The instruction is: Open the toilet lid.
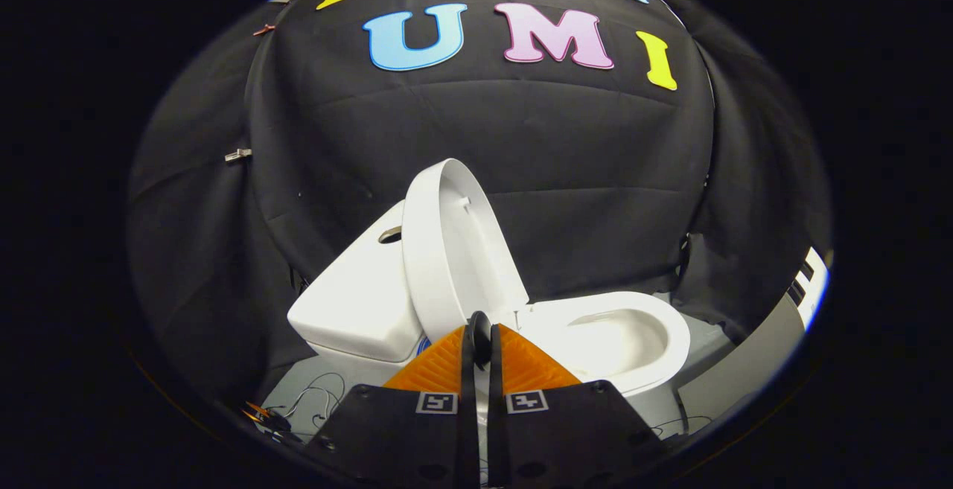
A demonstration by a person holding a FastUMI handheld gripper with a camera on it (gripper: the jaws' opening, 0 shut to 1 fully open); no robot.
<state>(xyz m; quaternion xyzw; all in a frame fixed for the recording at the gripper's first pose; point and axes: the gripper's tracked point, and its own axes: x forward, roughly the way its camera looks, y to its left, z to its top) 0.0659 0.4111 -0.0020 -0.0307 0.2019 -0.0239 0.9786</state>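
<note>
**Toilet lid stands raised; tongs closed and clear of it**

Toilet lid is found upright, tilted back against the cistern, with its underside facing the bowl. On this evidence the opening is judged essentially complete.

Nearest item: the tongs. The two fingers lie pressed together with no visible gap, tips meeting just short of the lid's lower edge. Nothing is held between them. Whether the tips touch the porcelain cannot be determined, as they overlap the hinge area.

Just ahead of the tips: the lid's hinge end, at the rear of the seat rim. The lid rises up and slightly to the left from there, its long axis running near-vertical from hinge to free edge. The free edge is the point farthest from the tongs, high above the tips. A small bumper on the lid's underside is visible near the top.

Ahead and to the right of the fingers: the bowl, exposed and white, its long axis running away to the right.

Ahead and to the left: the cistern, with a flush button on its top, partly hidden by the lid.

Lower left, on the floor: loose cables.

Beyond: black cloth wall, held by clips.

Assessment: any remaining move is a withdrawal straight back, away from the hinge. Risk: a knock against the lid's lower portion could tip it forward toward the bowl.
</note>
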